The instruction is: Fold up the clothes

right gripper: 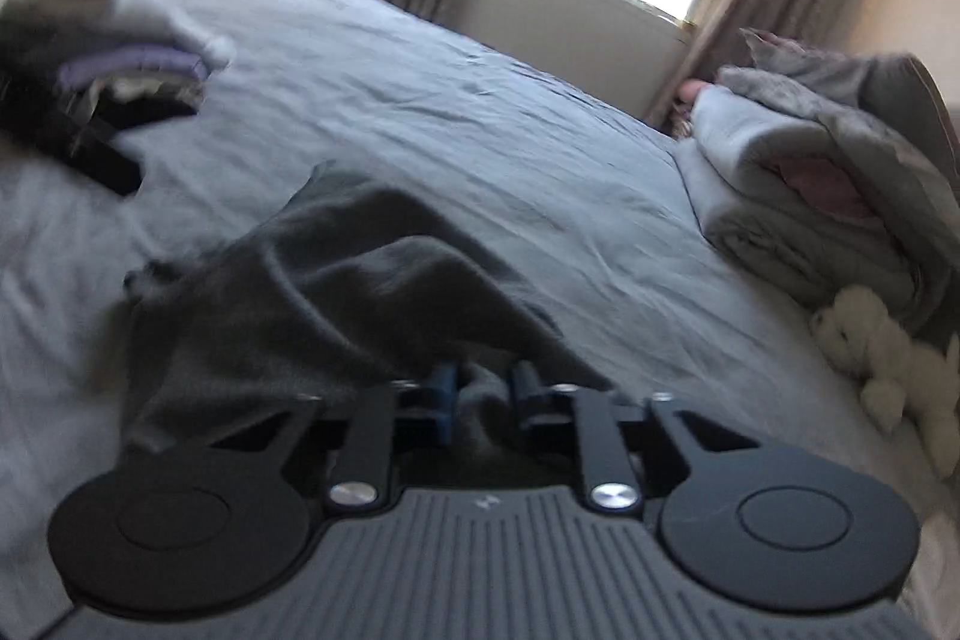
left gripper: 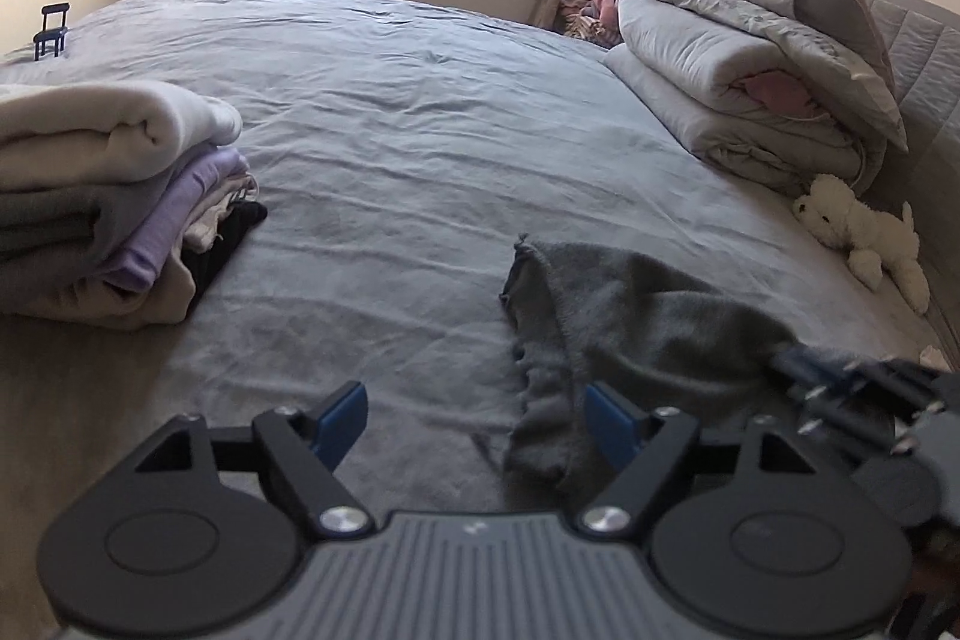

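Grey knit garment [right gripper: 360, 292] lies crumpled near the bed's [left gripper: 390, 130] front edge. My right tongs [right gripper: 480, 394] pinch a fold of it between their blue pads. My left tongs [left gripper: 477, 415] are spread wide, holding nothing, one finger [left gripper: 609, 421] over the garment's edge. Farther left sits a stack of folded clothes [left gripper: 120, 196]; a white plush toy [left gripper: 864, 232] and folded quilts [left gripper: 750, 70] lie along the right edge.
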Tool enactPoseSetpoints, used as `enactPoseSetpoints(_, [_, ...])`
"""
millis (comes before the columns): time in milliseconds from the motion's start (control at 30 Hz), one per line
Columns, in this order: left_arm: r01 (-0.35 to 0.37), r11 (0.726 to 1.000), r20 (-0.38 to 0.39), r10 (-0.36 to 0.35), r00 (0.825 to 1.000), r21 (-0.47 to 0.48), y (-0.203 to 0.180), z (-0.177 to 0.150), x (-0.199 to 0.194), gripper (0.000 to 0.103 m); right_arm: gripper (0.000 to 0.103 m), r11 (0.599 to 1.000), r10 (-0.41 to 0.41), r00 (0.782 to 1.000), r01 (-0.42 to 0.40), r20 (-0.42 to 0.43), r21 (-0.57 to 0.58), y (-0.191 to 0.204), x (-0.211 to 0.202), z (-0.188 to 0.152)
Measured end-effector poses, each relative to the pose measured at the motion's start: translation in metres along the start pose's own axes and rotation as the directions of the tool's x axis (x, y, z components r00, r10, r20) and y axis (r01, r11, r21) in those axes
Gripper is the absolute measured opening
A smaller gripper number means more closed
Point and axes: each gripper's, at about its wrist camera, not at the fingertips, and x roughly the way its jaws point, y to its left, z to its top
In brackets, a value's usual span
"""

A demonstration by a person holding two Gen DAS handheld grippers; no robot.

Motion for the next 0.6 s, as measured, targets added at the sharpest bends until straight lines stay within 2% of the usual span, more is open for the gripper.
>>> enactPoseSetpoints(67, [0.006,1.000,-0.002,-0.006,1.000,-0.010,0.001,0.001,-0.001,0.081,0.013,0.999,-0.007,0.999,0.005,0.039,0.049,-0.007,-0.009,0.006])
enactPoseSetpoints(167, [0.036,0.999,-0.005,-0.036,0.999,-0.003,0.002,-0.001,0.001,0.081,0.013,0.990,-0.015,0.982,-0.012,0.187,0.140,-0.023,-0.045,0.023])
enactPoseSetpoints(267, [0.078,0.997,-0.011,-0.077,0.997,0.015,-0.006,-0.004,0.004,0.081,0.013,0.985,-0.012,0.948,-0.045,0.319,0.169,-0.032,-0.082,0.035])
enactPoseSetpoints(400, [0.125,0.992,-0.007,-0.125,0.992,0.034,-0.019,-0.007,0.005,0.085,0.013,0.974,-0.036,0.885,-0.074,0.465,0.216,-0.044,-0.126,0.041])
enactPoseSetpoints(533, [0.154,0.985,-0.002,-0.154,0.988,0.074,-0.035,-0.011,0.008,0.086,0.013,0.955,-0.049,0.833,-0.123,0.551,0.270,-0.054,-0.153,0.041])
enactPoseSetpoints(600, [0.164,0.982,0.000,-0.165,0.986,0.088,-0.040,-0.012,0.009,0.086,0.013,0.954,-0.034,0.822,-0.143,0.568,0.263,-0.054,-0.161,0.043])
